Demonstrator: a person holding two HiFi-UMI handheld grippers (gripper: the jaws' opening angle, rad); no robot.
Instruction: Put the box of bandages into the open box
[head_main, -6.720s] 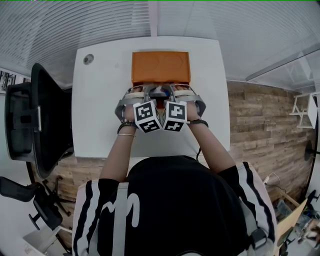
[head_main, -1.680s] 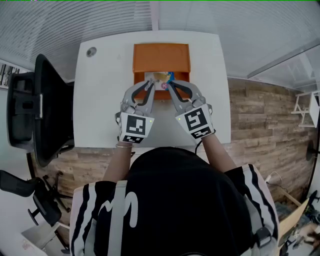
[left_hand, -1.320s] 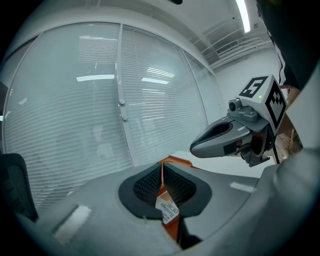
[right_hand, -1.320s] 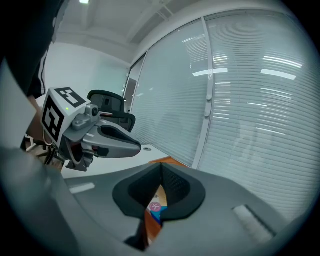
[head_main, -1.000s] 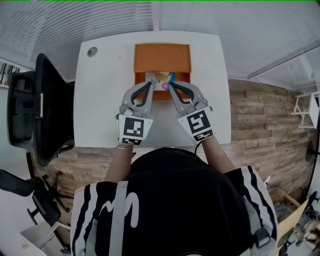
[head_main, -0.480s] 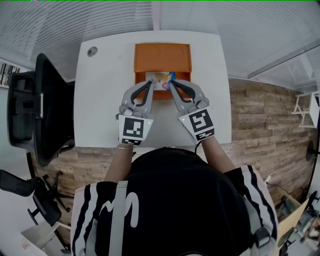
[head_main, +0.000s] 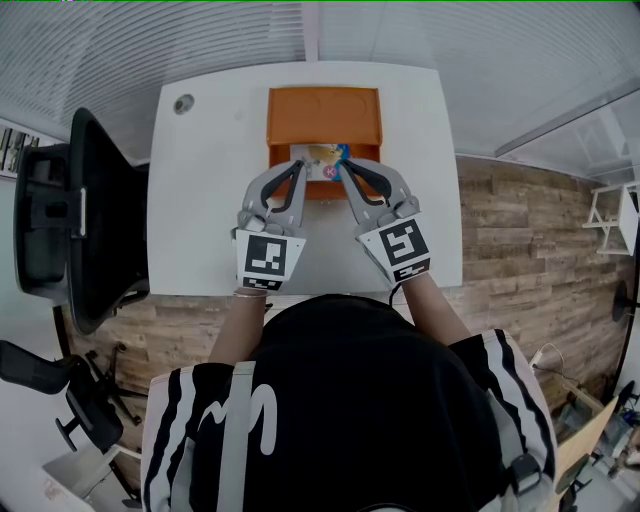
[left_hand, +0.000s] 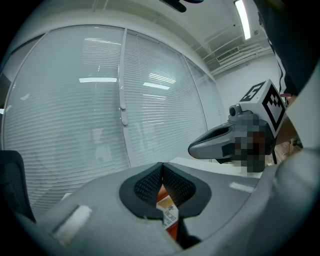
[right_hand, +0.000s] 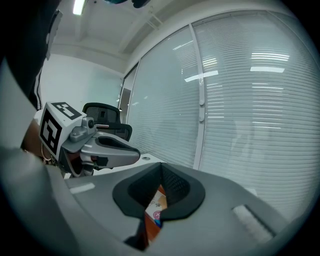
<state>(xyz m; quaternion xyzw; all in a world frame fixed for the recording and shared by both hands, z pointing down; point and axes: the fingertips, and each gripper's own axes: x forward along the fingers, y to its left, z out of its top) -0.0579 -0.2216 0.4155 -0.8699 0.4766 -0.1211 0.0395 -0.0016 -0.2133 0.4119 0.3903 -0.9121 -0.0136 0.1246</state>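
Lying in the open box (head_main: 323, 115) at the table's (head_main: 200, 200) far edge was the box of bandages (head_main: 322, 160).
Left gripper (head_main: 299, 167) and right gripper (head_main: 345, 167) stayed clenched on nothing, flanking it, as before.

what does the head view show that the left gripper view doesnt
Head view only: the whole table, the chair, the person's arms, the open orange box from above. Left gripper view only: the ceiling light, the left gripper's pads meeting up close. Both: the right gripper, bits of the orange box and a printed label, likely the bandage box.
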